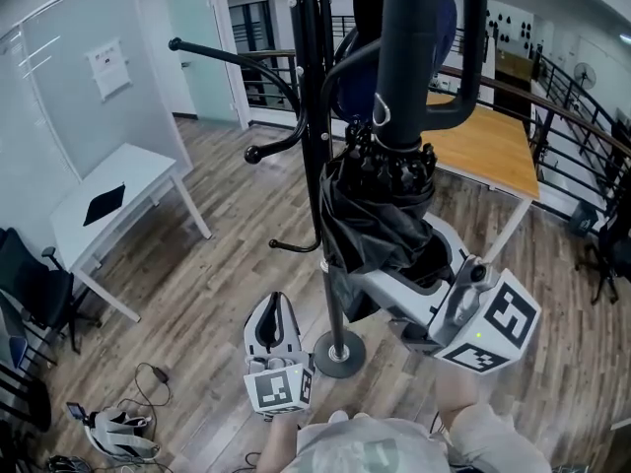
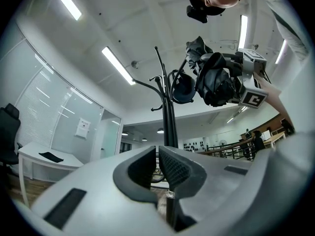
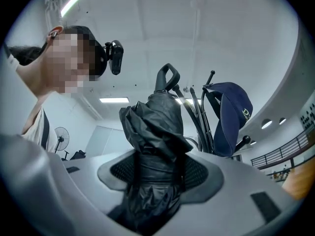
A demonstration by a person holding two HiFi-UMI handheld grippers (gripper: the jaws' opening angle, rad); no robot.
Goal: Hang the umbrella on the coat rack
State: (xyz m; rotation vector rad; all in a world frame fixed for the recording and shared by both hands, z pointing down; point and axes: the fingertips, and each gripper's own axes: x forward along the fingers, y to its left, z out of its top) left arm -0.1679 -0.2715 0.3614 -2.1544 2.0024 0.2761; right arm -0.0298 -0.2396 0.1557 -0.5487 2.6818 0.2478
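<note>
Right tongs [image 1: 399, 269] clamped the umbrella [image 1: 380, 205] upright, crook handle topmost, just right of the coat rack [image 1: 314, 87] pole; left tongs [image 1: 274, 313] hung shut, empty

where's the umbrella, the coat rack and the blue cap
umbrella [image 1: 380, 215], head view, folded black canopy
coat rack [image 1: 353, 359], head view, round base
blue cap [image 3: 231, 114], right gripper view, crown

The umbrella [image 1: 380, 220] is crumpled, faintly shiny black cloth; the coat rack [image 1: 314, 116] smooth glossy metal; the floor [image 1: 217, 274] matt wood.
</note>
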